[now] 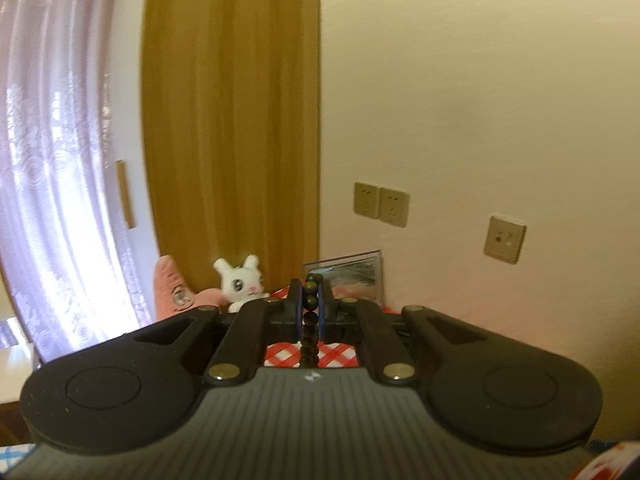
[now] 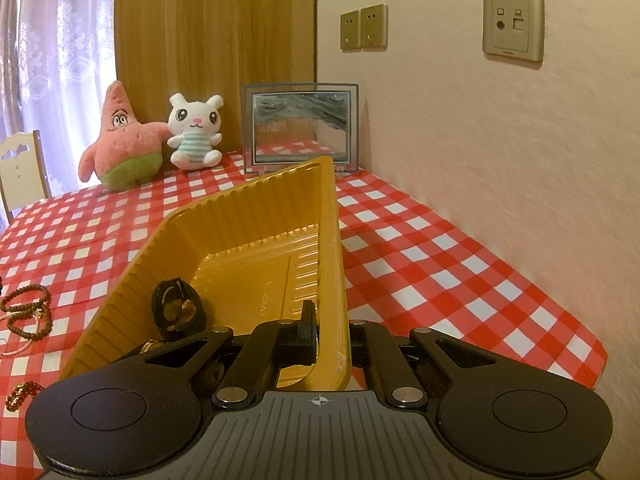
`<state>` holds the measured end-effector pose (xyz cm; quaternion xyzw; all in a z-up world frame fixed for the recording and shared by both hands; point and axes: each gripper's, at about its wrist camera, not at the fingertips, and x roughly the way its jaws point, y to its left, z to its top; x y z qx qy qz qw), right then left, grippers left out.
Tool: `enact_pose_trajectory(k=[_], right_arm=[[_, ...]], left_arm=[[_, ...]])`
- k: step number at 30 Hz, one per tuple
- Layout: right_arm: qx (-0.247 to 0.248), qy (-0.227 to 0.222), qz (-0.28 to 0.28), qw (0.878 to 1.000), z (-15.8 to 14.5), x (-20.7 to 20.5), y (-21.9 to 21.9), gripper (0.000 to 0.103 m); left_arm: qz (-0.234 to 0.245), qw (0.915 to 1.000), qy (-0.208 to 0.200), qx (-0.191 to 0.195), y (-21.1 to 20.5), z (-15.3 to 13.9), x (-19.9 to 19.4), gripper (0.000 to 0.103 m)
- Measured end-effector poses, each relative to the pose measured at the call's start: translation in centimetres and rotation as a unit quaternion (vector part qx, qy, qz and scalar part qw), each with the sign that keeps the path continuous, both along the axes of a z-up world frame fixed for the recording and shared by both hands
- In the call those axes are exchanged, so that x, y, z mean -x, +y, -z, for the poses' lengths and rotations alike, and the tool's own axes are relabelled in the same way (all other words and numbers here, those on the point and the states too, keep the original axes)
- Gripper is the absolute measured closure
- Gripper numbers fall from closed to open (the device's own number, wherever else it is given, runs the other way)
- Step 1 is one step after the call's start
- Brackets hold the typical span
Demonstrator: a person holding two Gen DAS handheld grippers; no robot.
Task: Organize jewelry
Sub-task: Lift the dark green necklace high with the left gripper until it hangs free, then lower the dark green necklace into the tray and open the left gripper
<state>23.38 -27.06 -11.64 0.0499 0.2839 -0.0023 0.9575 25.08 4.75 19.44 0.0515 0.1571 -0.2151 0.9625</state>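
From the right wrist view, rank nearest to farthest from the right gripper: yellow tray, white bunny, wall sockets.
1. Yellow tray, its right rim clamped in the right gripper.
2. White bunny, far left on the table.
3. Wall sockets, on the wall above.

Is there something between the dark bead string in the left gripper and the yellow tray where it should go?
Neither view shows both, so the path between cannot be judged. The left gripper pinches the dark bead string. The right gripper grips the yellow tray by its rim; a black ring-shaped piece lies inside, with bare floor beside it.
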Motion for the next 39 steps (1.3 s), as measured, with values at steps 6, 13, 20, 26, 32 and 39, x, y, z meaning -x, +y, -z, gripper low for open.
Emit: enact_pose_trajectory(k=[6, 13, 20, 26, 32, 39], right_arm=[[0.000, -0.002, -0.002, 1.000, -0.1, -0.3, -0.1, 0.099], [-0.001, -0.003, -0.002, 1.000, -0.2, -0.6, -0.2, 0.099], [-0.005, -0.001, -0.001, 1.000, -0.1, -0.6, -0.6, 0.099], [-0.005, -0.001, -0.001, 1.000, -0.1, -0.6, -0.6, 0.099], [-0.008, 0.001, 0.000, 1.000, 0.1, -0.7, -0.8, 0.099], [-0.010, 0.002, 0.000, 1.000, 0.2, -0.7, -0.9, 0.099]], left_arm=[[0.038, 0.9989, -0.011, 0.024, -2.6, -0.5, -1.0, 0.097], [0.085, 0.9953, -0.006, 0.047, -6.8, 0.1, -2.7, 0.097], [0.124, 0.9904, 0.024, 0.058, -11.1, 2.5, -5.6, 0.097], [0.137, 0.9856, 0.084, 0.051, -14.1, 7.0, -7.7, 0.097], [0.136, 0.9768, 0.161, 0.038, -16.1, 13.5, -9.4, 0.097], [0.109, 0.9633, 0.245, 0.010, -16.9, 21.2, -11.1, 0.097]])
